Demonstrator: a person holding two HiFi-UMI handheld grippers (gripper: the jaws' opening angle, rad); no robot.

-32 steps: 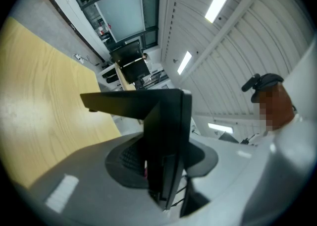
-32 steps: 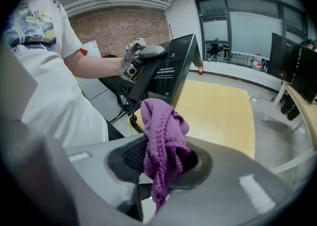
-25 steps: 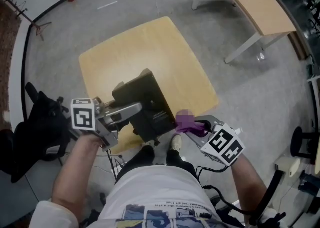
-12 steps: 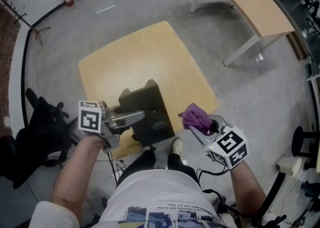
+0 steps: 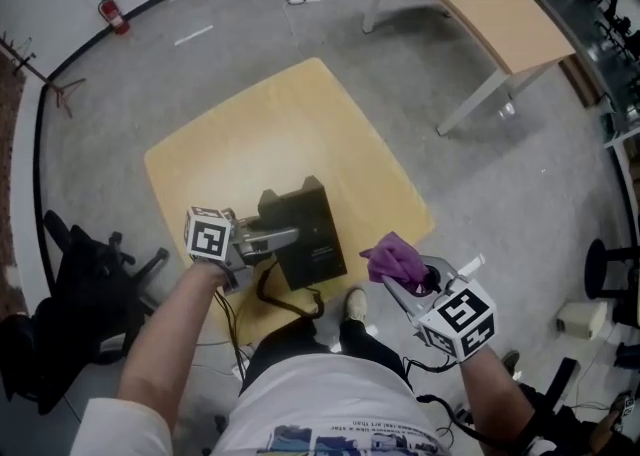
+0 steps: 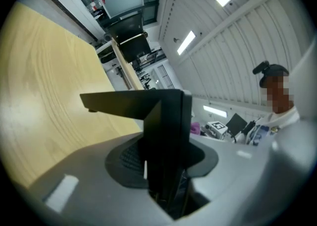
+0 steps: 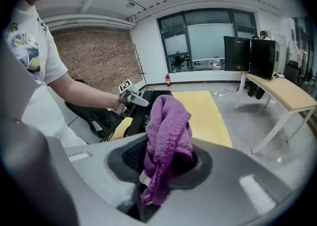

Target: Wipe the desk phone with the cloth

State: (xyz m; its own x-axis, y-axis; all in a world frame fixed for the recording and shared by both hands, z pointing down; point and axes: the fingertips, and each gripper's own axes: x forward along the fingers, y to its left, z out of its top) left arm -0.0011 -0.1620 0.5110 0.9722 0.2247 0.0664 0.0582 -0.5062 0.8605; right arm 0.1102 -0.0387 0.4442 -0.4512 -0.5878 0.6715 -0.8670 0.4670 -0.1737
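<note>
Desk phone (image 5: pixel 315 244) in left claw (image 5: pixel 286 239) at table (image 5: pixel 260 134) edge; black chair (image 5: pixel 85 294) beside.

At near edge of table (image 5: pixel 270 134): desk phone (image 5: pixel 308 239); cloth (image 5: pixel 395 257) right of phone; chair (image 5: pixel 85 294) left of table.

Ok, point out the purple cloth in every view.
Head view: lower right of centre, cloth in the right hand-held gripper.
Left gripper view: small purple patch right of the desk phone.
Right gripper view: centre, between the jaws.
Shared landmark: the yellow table.
</note>
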